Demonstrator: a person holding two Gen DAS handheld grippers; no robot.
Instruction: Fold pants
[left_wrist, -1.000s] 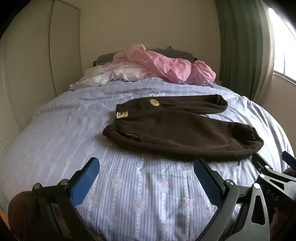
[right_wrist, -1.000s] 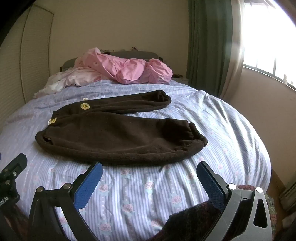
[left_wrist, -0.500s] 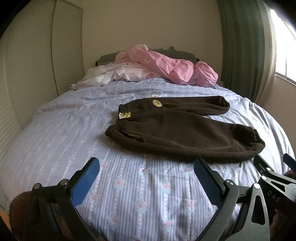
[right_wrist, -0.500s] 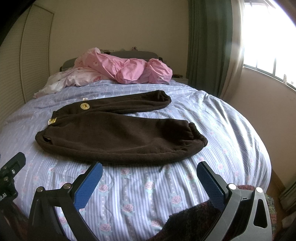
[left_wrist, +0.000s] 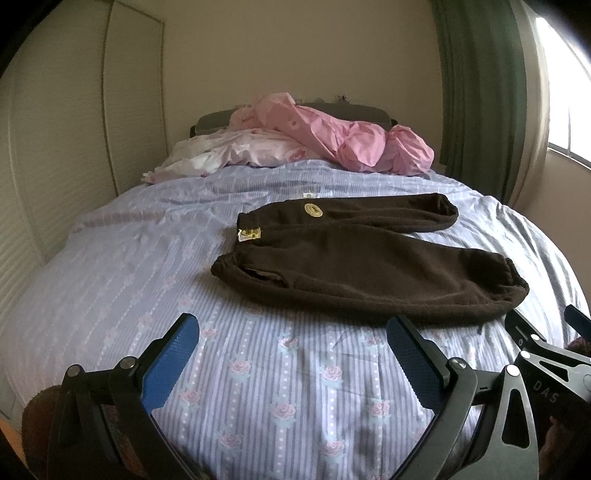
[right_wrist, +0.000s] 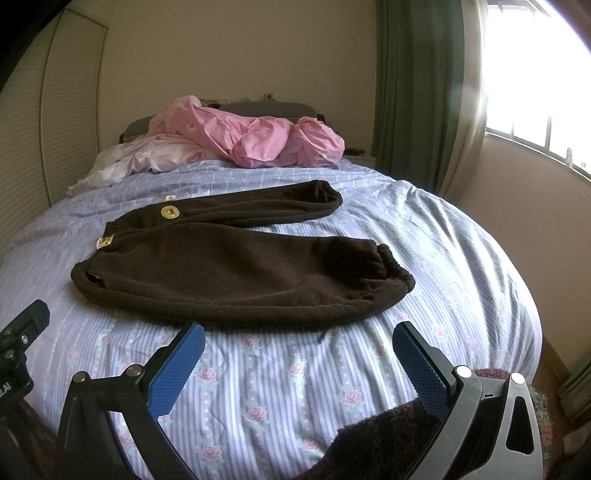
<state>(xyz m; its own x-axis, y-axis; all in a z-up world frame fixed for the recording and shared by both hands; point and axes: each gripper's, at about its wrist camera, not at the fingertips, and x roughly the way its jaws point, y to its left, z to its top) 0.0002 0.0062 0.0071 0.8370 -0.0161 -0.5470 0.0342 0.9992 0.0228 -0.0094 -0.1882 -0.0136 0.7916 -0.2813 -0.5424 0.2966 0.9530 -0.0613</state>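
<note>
Bedroom setup: striped floral bedspread (left_wrist: 147, 266), pink bedding (right_wrist: 258, 140) heaped at the headboard, green curtain (right_wrist: 417, 92) by the window. Dark brown pants (left_wrist: 351, 266) lie flat mid-bed, waistband to the left, both cuffed legs running right, the far leg splayed away from the near one.

Your left gripper (left_wrist: 291, 347) and right gripper (right_wrist: 299, 350) both hover over bare sheet just short of the near leg, blue pads spread wide, holding nothing.

Nothing is folded yet, so the step in hand looks like the first pinch. Suggest left takes the near end of the waistband (left_wrist: 225, 264), right takes the near cuff (right_wrist: 391, 273). Come in low and pinch fleece only (the sheet is wrinkled and will snag). Lift both ends level, lay the near leg onto the far one and match the cuffs.
</note>
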